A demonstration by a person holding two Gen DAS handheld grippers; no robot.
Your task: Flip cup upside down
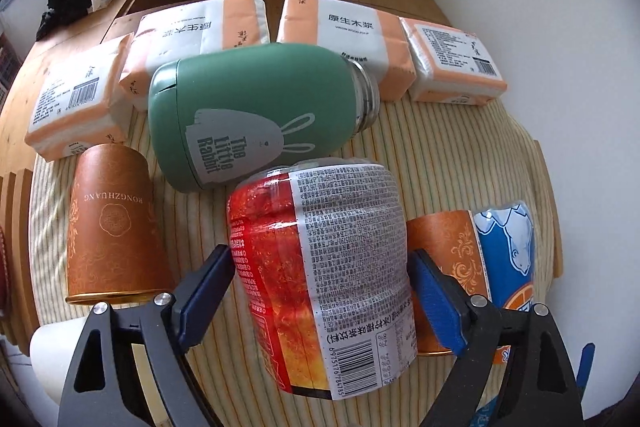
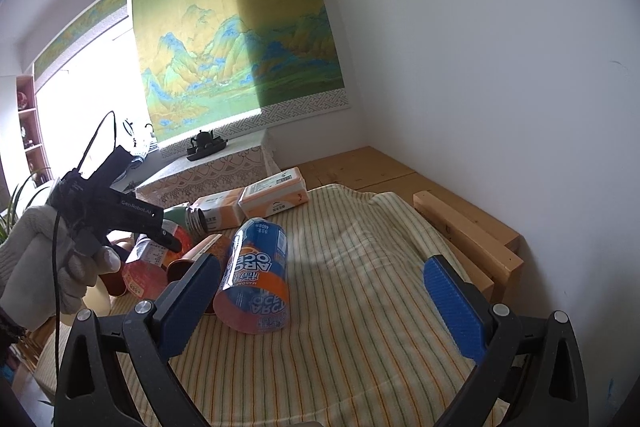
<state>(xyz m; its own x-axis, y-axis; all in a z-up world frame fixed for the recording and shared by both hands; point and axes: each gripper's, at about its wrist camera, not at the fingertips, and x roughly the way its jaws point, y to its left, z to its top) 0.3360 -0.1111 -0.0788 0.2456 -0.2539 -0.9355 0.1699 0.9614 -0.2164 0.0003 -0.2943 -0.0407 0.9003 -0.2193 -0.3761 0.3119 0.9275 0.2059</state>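
A cup wrapped in a red drink label fills the near centre of the left wrist view, print and barcode upside down. My left gripper is shut on it, a blue pad pressed to each side. I cannot tell whether it rests on the striped cloth. An orange paper cup stands mouth-down at the left; another orange cup and a blue-and-orange labelled cup sit at the right. My right gripper hangs open and empty over the cloth, the blue-and-orange cup just beside its left finger.
A green flask lies on its side behind the cups, mouth to the right. Several tissue packs line the far edge of the cloth. A gloved hand holds the left gripper. A wooden frame borders the right side, by a white wall.
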